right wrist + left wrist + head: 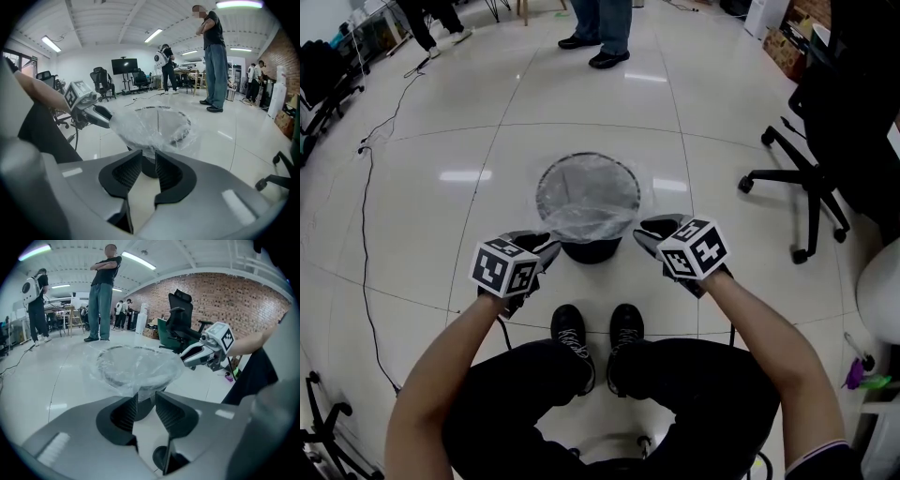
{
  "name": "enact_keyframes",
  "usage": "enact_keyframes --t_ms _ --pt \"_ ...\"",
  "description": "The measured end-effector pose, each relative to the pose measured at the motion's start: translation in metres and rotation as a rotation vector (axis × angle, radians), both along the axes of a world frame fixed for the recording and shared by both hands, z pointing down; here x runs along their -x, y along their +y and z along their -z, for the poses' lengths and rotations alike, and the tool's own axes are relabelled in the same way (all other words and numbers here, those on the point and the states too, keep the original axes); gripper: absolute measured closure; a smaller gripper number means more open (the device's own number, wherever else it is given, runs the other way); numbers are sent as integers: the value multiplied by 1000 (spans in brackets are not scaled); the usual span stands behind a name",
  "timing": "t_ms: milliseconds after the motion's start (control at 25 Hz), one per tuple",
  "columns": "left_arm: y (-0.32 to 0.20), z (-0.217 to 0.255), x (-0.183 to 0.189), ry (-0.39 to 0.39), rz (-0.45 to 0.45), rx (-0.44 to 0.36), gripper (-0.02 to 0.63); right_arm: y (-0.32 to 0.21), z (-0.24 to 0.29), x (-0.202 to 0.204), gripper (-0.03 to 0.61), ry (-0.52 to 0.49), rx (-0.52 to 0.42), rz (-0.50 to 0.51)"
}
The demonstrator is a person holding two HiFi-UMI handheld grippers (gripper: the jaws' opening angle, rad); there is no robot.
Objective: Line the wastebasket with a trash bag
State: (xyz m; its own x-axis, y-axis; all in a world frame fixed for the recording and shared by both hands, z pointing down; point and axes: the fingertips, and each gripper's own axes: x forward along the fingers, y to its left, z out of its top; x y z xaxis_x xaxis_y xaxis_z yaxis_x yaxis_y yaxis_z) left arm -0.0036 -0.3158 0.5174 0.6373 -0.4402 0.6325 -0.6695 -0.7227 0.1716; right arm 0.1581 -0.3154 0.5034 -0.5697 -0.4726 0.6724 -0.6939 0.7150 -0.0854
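**Both grippers at the near rim of the bagged wastebasket**

The wastebasket (592, 251), round, dark and mesh-walled, stood upright on the glossy white floor (487, 122). A clear trash bag (586, 202) lay across its mouth. The film sagged into the opening and spilled out over the rim all round.

The left gripper (146, 397) sat at the near left of the wastebasket, angled down toward the rim. Its jaws stood a narrow gap apart. The loose edge of the bag hung right at their tips, and the basket's dark wall showed through the gap. The pads had not closed on the film.

The right gripper (148, 154) mirrored it at the near right of the wastebasket. Its jaws were likewise parted by a narrow gap, with crumpled film lying just at the tips and nothing pinched between the pads.

The wearer's two black shoes (595, 330) rested just behind the wastebasket, on its near side. A black office chair (811, 178) stood well off to the right of the wastebasket. A dark cable (366, 187) trailed over the floor well to its left. Beyond the wastebasket, on its far side, a person (602, 28) in jeans and dark shoes stood well apart from it.
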Motion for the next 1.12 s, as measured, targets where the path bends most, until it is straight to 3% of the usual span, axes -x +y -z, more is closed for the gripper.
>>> enact_keyframes --t_ms 200,320,760,1120 --pt "-5 -2 -6 15 26 -6 499 -1 0 6 516 -2 -6 13" --pt "-5 -1 -9 14 20 -31 600 -1 -1 7 553 2 -12 18" --pt "12 -5 -10 -16 -47 -17 603 4 -5 0 577 25 2 36" --pt "26 -28 -7 -106 -113 37 603 13 -20 0 577 88 51 79"
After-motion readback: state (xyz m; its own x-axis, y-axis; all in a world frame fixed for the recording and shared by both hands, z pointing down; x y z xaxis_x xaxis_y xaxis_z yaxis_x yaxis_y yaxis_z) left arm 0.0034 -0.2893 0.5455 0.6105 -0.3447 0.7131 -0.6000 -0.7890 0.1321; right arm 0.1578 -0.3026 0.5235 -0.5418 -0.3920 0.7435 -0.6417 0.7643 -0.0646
